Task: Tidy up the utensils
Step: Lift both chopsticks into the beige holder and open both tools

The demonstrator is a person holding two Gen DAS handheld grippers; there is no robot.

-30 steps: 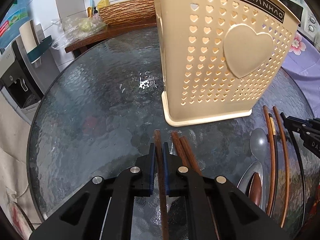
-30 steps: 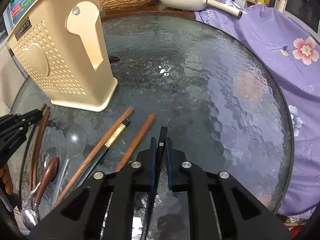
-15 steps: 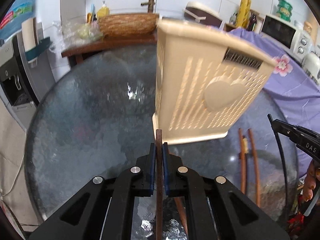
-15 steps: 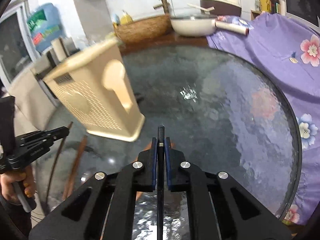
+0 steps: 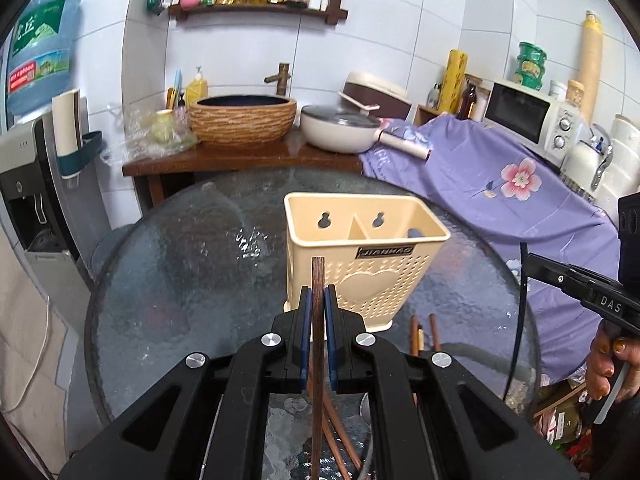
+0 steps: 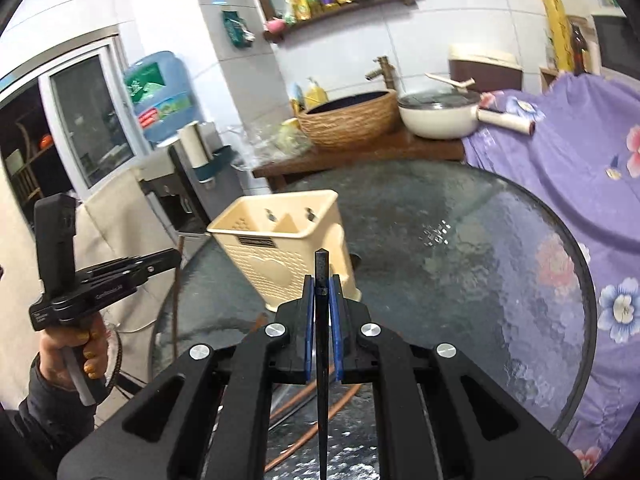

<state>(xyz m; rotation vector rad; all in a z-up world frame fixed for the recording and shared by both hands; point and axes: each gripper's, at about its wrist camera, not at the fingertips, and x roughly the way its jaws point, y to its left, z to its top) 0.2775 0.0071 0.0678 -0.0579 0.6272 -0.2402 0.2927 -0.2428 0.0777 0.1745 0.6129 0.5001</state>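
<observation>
- A cream plastic utensil holder [image 5: 366,264] stands upright on a round, dark, textured-glass counter [image 5: 180,280]. Its open top shows two compartments split by a divider, and both look empty from here. A raised heart and small heart-shaped holes decorate its front wall.
- The left tool [image 5: 319,300] is clenched on a brown wooden chopstick [image 5: 317,344], which pokes up past the blue pads, its tip in front of the holder's front wall as the left wrist view sees it.
- The right tool [image 6: 321,292] is clenched on a black chopstick [image 6: 321,320], whose tip also lines up with the holder in the right wrist view.
- Both tools hover above the counter on the near side of the holder, each pointing towards it and somewhat downward. Neither chopstick touches the holder.
- More brown chopsticks [image 5: 422,332] lie on the counter just in front of the holder's base, and others show beneath each tool.
- A person's hand [image 6: 76,344] grips the left tool's handle, seen at the left edge of the right wrist view.
- Behind the counter sit a woven-look basin [image 5: 242,120], a white lidded pan [image 5: 340,128] and a purple flowered cloth [image 5: 500,184].
- Judgement: the step in hand is carrying the picked-up chopsticks to the holder. The next move likely calls for bringing each stick over an open compartment, tipping it upright, then releasing so it drops in without striking the rim or divider.
</observation>
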